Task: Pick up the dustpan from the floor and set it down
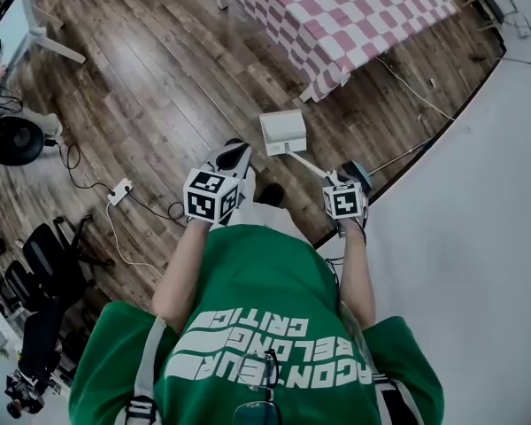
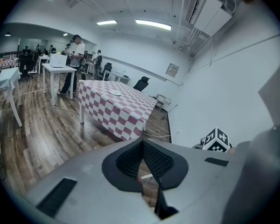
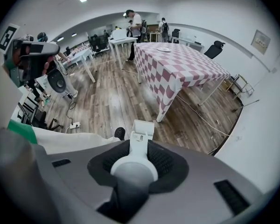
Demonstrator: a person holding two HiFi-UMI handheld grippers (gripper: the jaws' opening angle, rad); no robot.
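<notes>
Wood planks cover the floor (image 1: 159, 87), which fills most of the head view and meets a pale, plain area along a curved edge on the right. A surface under a red-and-white checked cloth (image 1: 354, 11) stands at the top of that view. Below it is the person in a green shirt (image 1: 265, 299), both bare forearms stretched forward and down from the body.

The left forearm angles in toward the middle. Its left gripper (image 2: 142, 148) points gently downward across the room, toward the checked surface. Its jaws are drawn together at the tips, leaving only a thin wedge of gap behind them, and nothing is between them.

The right forearm runs almost straight out, and the right gripper (image 3: 138, 146) tips steeply toward the floor. Its jaws stand partly apart, clamped on the rounded white handle (image 3: 133, 164) of the dustpan (image 1: 282, 131).

The dustpan hangs off the far end of that handle, ahead of both grippers, over the planks and near the corner of the checked surface. Whether its edge touches the floor cannot be told. Its open side faces up toward the head camera, and the inside shows plain white.

A dark shoe (image 1: 269, 194) sits between the two grippers, just behind the dustpan. A white power strip (image 1: 119, 190) with its cable lies on the floor, well to the left.
</notes>
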